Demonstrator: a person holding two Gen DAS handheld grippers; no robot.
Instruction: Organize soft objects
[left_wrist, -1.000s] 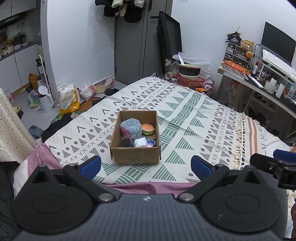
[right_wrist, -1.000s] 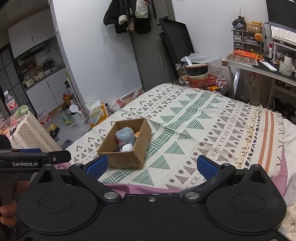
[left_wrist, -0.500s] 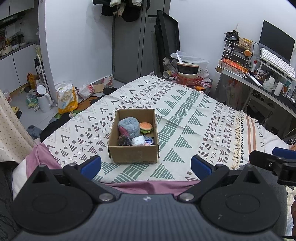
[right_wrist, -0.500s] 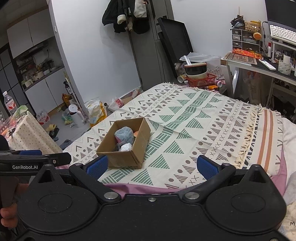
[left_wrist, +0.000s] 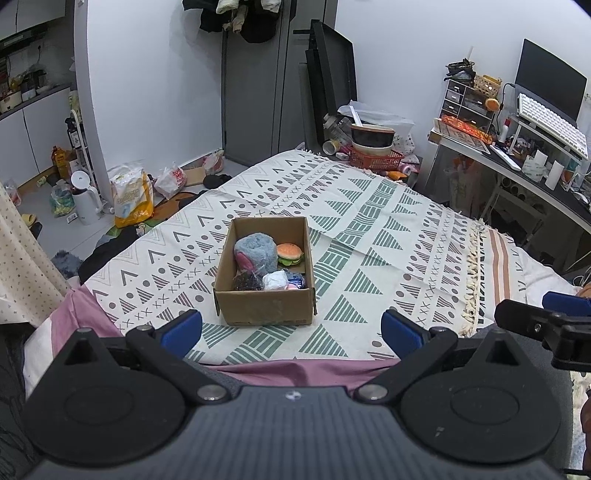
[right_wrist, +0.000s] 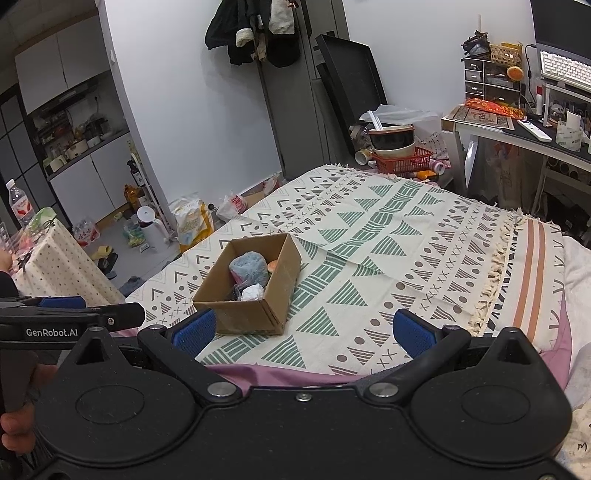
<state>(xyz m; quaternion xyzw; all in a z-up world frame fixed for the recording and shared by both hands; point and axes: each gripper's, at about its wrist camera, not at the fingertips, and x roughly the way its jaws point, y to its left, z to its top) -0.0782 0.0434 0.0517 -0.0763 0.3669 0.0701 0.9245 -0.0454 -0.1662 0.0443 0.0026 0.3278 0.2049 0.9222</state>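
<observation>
Both hands are hovering at the bed's near edge, left gripper (left_wrist: 291, 330) and right gripper (right_wrist: 301, 332) spread wide, gripping nothing. The box (left_wrist: 264, 309) is sitting dead ahead of left, ahead-left of right, long axis pointing away; left looks nearer. Left view is showing the burger (left_wrist: 290, 253); the right view's box wall is mostly hiding it.

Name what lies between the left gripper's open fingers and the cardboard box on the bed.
Only bare patterned blanket between the left gripper and cardboard box, per the left wrist view.
</observation>
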